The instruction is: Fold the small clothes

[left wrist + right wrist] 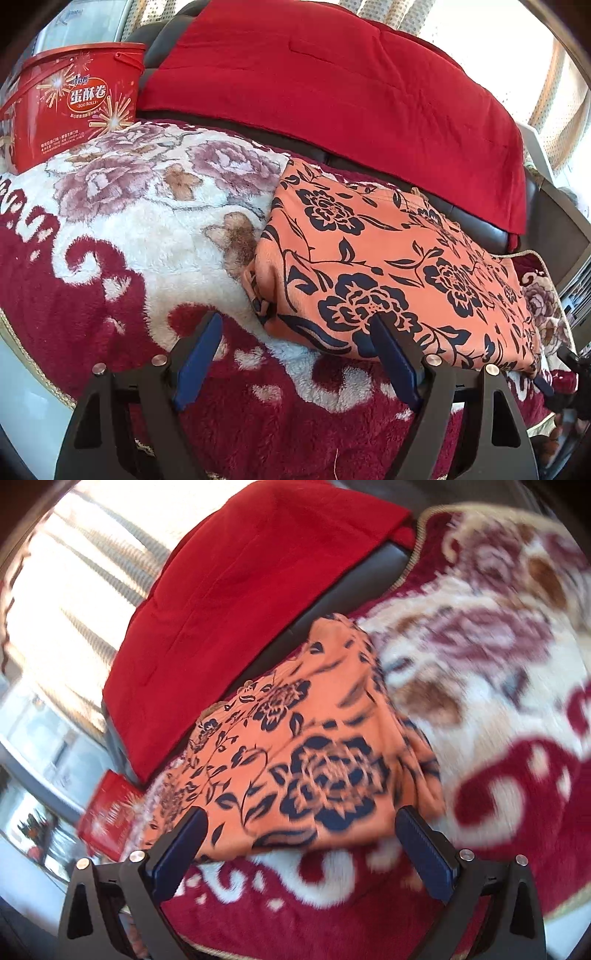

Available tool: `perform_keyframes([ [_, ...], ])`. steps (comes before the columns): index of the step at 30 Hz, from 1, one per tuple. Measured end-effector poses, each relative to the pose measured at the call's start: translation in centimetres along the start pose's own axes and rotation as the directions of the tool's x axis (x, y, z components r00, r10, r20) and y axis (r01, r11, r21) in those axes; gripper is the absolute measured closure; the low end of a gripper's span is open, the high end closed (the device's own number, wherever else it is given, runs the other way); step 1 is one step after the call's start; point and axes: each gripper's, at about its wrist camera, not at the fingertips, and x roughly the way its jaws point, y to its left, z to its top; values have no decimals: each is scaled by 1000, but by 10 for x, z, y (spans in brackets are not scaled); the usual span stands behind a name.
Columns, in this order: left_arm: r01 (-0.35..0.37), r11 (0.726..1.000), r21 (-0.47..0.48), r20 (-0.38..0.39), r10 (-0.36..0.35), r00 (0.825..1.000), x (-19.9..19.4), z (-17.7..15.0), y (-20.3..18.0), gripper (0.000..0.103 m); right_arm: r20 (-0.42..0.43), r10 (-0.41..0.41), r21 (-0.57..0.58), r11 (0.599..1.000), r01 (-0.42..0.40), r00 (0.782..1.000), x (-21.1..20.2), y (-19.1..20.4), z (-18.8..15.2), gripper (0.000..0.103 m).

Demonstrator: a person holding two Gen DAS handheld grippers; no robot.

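Plush floral blanket [110, 229] over the sofa, folded orange garment [388, 266] (dark flower print) lying near its back edge, red egg-roll tub [74, 99] at the far corner, left gripper [295, 321] and right gripper [299, 814] both spread apart, holding nothing

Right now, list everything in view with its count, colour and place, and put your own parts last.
garment: one, orange with dark blue flowers, lying folded on the blanket
blanket: one, dark red and cream with flowers, spread under the garment
red cloth: one, plain red, draped over the sofa back
sofa: one, dark leather, behind the garment
box: one, red egg-roll box, far left on the blanket
curtain: pale, at the bright window
left gripper: open, at the garment's near corner
right gripper: open, at the garment's near edge
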Motion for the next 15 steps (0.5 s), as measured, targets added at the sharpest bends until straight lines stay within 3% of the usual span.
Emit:
perform_keyframes([
  [3,-11,1000,28,-3,11,1000,2,-2,-5,21,-30,18,59,998,-16,999,-1,-12,-6,1],
  [15,-76,989,126,-5,77,997,8,-9,-22,21,16,118,177,977,-119,993,-5,-38,6,1],
])
